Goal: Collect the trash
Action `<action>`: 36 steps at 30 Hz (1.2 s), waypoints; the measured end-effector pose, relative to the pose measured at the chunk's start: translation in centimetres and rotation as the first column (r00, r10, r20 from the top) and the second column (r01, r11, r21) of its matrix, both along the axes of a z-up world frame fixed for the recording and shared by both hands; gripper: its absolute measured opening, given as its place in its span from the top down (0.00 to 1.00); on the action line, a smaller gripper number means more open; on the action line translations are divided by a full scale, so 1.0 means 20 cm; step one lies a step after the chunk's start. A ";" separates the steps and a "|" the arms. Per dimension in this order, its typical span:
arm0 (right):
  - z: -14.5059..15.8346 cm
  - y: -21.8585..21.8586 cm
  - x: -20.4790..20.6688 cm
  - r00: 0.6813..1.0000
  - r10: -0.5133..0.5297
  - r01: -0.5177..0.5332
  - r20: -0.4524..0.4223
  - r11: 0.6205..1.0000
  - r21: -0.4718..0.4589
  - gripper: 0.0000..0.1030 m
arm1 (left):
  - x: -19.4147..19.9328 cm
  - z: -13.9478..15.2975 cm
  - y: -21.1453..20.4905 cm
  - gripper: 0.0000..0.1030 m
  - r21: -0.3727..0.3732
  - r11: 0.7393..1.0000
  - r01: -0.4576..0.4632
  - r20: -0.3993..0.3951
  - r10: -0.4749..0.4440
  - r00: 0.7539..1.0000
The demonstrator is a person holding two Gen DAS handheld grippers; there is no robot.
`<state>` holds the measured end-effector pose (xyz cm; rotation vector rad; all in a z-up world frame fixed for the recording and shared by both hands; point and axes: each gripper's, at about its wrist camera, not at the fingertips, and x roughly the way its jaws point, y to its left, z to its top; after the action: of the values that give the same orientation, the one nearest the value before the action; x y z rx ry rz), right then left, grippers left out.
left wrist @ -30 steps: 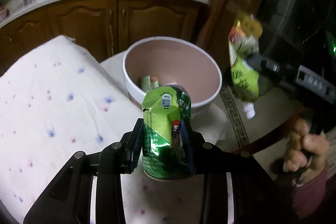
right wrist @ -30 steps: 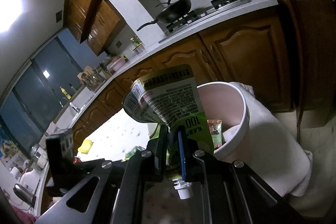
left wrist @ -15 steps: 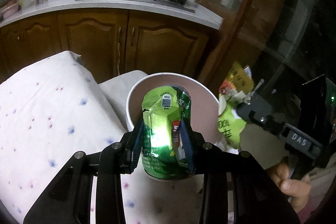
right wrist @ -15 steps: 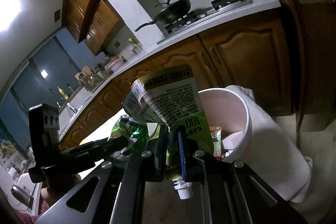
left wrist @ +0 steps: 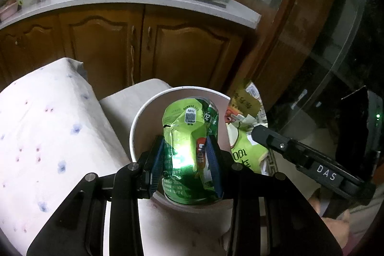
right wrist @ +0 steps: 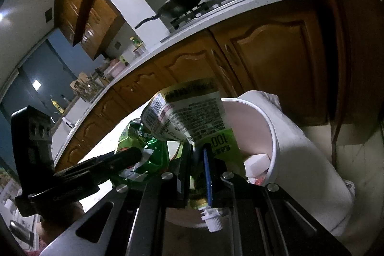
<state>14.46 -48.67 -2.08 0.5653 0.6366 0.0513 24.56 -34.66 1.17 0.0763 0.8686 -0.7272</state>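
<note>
Over the white bin (left wrist: 144, 116), a crushed green can (left wrist: 189, 150) is clamped in the left gripper (left wrist: 189, 157) and a spouted pouch (right wrist: 189, 121) in the right gripper (right wrist: 198, 167), presumably for dropping in.

- Crushed can (left wrist: 189, 150): glossy green, white print, a red patch.
- Spouted pouch (right wrist: 192, 116): light green and white with black text, yellow top band, white cap.
- Bin (left wrist: 144, 112): white rim, pale pink inside.
- Cloth on the tabletop (left wrist: 43, 126): white, dotted blue and pink.
- Cabinets (left wrist: 187, 44): brown wood.
- Left tool (left wrist: 189, 160): black, blue pads.
</note>
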 end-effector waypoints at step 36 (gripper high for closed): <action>0.09 0.00 -0.15 0.991 -0.087 0.079 0.101 0.994 0.078 0.13 | -0.09 -0.01 0.29 0.17 -0.005 0.992 -0.123 0.000 0.123 0.992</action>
<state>11.48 -48.61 -0.29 0.6559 0.5112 0.0262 22.68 -28.76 0.89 0.0185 0.8634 -0.6135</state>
